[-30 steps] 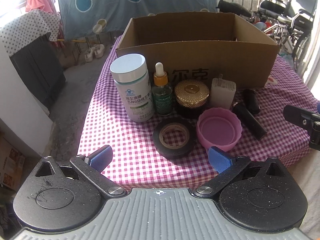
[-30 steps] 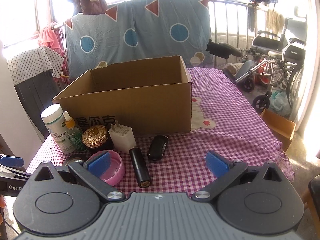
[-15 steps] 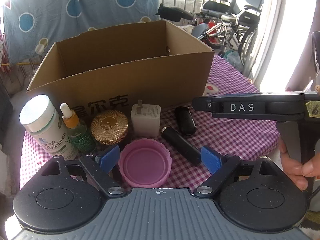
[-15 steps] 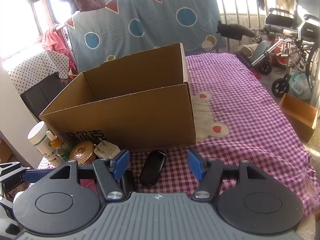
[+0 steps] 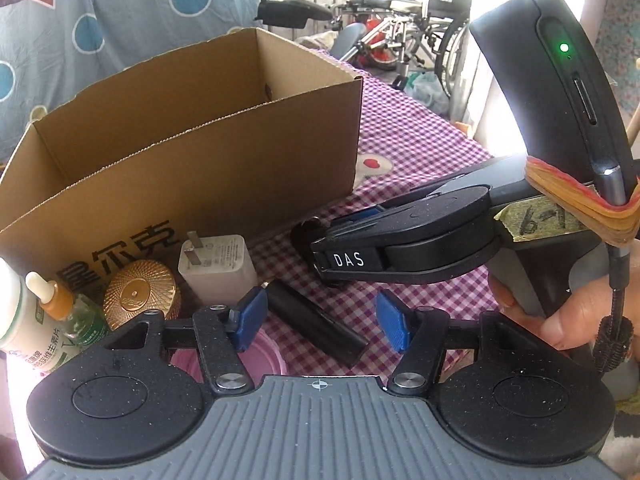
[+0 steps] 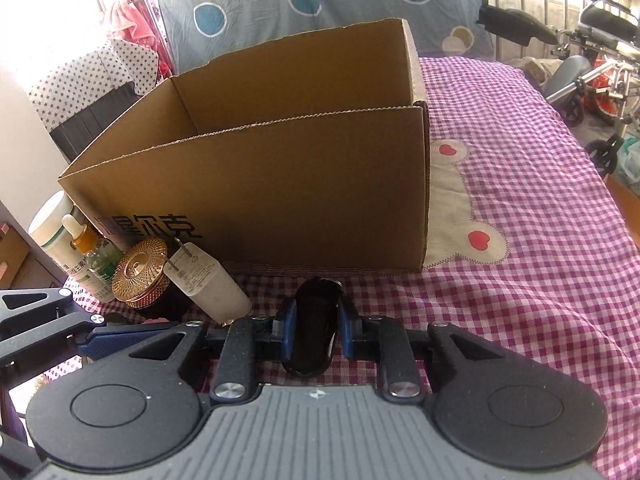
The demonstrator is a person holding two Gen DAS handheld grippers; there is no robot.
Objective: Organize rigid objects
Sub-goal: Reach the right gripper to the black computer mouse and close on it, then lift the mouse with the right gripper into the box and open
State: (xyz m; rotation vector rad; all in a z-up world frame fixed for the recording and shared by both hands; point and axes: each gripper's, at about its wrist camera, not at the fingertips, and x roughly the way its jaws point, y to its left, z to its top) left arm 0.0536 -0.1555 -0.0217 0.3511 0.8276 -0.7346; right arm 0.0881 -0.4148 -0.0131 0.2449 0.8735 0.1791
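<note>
My right gripper [image 6: 316, 338] has just been closing and now pinches the black oval case [image 6: 316, 328] across its width; the case's long axis runs straight away from me toward the cardboard box [image 6: 280, 184] just beyond. My left gripper [image 5: 320, 322], half closed and still gripping nothing, straddles the black tube [image 5: 312, 324], which lies slantwise on the cloth between its pads.

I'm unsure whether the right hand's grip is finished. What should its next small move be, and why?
Probably lift straight up. The right gripper has just been closing, and its jaws now press both sides of the black case, which lies on the cloth just before the open cardboard box, where it likely belongs.
</note>
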